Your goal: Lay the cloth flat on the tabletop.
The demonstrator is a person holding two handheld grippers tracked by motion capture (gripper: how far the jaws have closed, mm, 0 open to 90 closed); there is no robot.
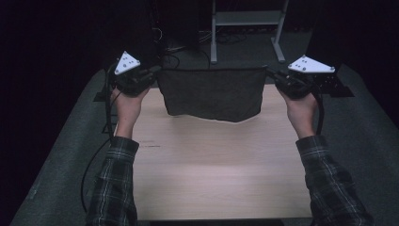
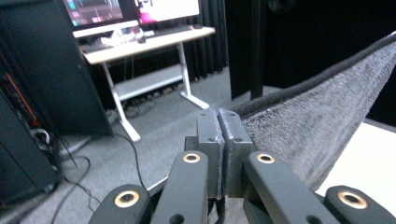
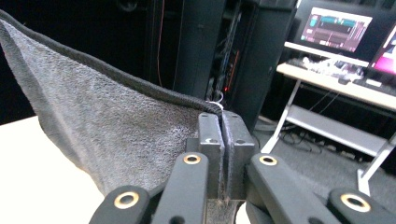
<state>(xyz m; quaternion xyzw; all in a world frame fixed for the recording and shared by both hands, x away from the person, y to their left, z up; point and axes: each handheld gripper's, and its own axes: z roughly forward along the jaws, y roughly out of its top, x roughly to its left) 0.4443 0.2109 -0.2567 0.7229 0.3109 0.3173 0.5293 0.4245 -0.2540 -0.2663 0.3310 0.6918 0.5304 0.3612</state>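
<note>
A dark grey towel (image 1: pixel 211 93) hangs stretched between my two grippers above the far half of the wooden table (image 1: pixel 216 165); its lower edge droops close to the tabletop. My left gripper (image 1: pixel 151 76) is shut on the towel's top left corner. My right gripper (image 1: pixel 272 74) is shut on the top right corner. In the left gripper view the jaws (image 2: pixel 218 122) pinch the hemmed edge and the towel (image 2: pixel 317 121) runs off to the right. In the right gripper view the shut gripper (image 3: pixel 219 125) holds the hem, and the towel (image 3: pixel 102 130) spreads to the left.
Grey carpet (image 1: pixel 61 155) surrounds the table. Beyond the far edge stands a white desk frame (image 1: pixel 247 19) with cables on the floor. A desk with lit monitors (image 2: pixel 116 11) and dark cabinets (image 3: pixel 219 51) stand behind. Cables trail from both grippers.
</note>
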